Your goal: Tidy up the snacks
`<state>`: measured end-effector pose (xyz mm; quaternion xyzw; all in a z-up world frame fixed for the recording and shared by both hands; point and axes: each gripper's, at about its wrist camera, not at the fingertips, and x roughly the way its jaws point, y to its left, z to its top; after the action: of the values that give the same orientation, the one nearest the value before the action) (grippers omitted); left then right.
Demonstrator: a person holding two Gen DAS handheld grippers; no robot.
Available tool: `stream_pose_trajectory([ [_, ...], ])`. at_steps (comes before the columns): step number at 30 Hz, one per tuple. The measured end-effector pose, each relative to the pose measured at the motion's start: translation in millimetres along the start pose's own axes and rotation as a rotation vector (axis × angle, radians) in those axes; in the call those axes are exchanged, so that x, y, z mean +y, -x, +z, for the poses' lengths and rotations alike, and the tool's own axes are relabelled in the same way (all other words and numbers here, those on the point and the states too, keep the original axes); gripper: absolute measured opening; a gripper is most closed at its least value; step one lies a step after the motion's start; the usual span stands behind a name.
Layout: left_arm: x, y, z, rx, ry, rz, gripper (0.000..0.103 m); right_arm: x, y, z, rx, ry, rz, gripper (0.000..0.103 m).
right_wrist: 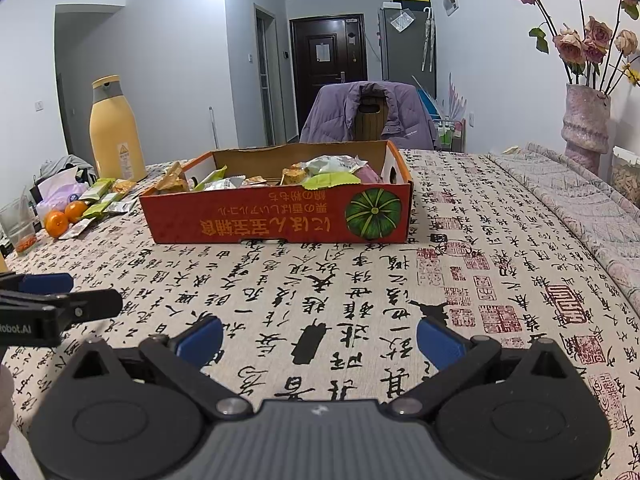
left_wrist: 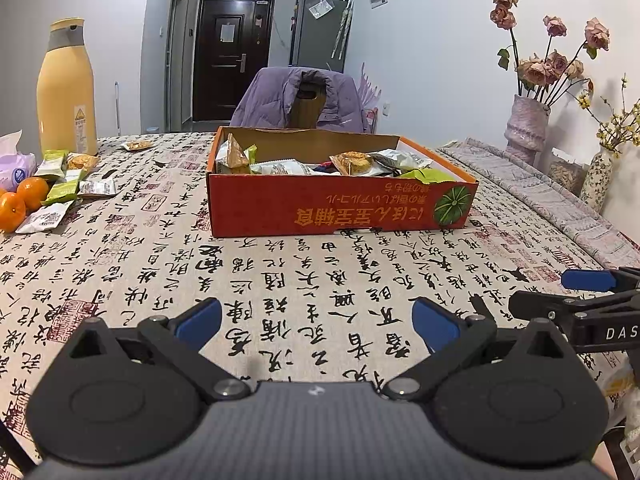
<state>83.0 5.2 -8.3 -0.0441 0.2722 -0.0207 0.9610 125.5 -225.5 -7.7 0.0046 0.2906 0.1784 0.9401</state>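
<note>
A red cardboard box [left_wrist: 340,208] with a green pumpkin print stands mid-table, holding several wrapped snacks [left_wrist: 352,162]; it also shows in the right wrist view [right_wrist: 276,216]. Loose snack packets [left_wrist: 64,184] lie at the far left beside the oranges, also seen in the right wrist view [right_wrist: 104,200]. One packet [left_wrist: 137,145] lies alone near the far edge. My left gripper [left_wrist: 316,322] is open and empty, low over the cloth in front of the box. My right gripper [right_wrist: 319,336] is open and empty, beside the left one.
A tall yellow bottle [left_wrist: 66,88] stands at the far left. Oranges [left_wrist: 22,200] and a tissue pack [left_wrist: 14,164] lie near it, with a glass [right_wrist: 18,224] at the edge. Vases with flowers [left_wrist: 524,128] stand right. A chair with a purple jacket [left_wrist: 300,96] is behind the table.
</note>
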Motion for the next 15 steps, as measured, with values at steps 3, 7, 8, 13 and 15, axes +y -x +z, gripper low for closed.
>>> stream_pose_trajectory([
  [3,0.5,0.9,-0.2,-0.004,0.000,-0.003,0.103,-0.1,0.0,0.9,-0.001,0.000,-0.001,0.103],
  [7,0.1,2.1,-0.2,-0.007,-0.001,-0.005,0.103,0.3,0.8,0.2,-0.002,0.001,0.000,0.103],
  [8,-0.2,2.3,-0.3,-0.007,0.000,-0.005,0.103,0.1,0.4,1.0,-0.002,0.002,0.000,0.103],
  [13,-0.7,3.2,-0.5,-0.010,0.000,-0.006,0.103,0.8,0.3,1.1,-0.003,0.003,-0.001,0.103],
  [15,-0.9,4.1,-0.8,-0.011,0.000,-0.007,0.103,0.7,0.4,1.3,-0.003,0.003,-0.001,0.103],
])
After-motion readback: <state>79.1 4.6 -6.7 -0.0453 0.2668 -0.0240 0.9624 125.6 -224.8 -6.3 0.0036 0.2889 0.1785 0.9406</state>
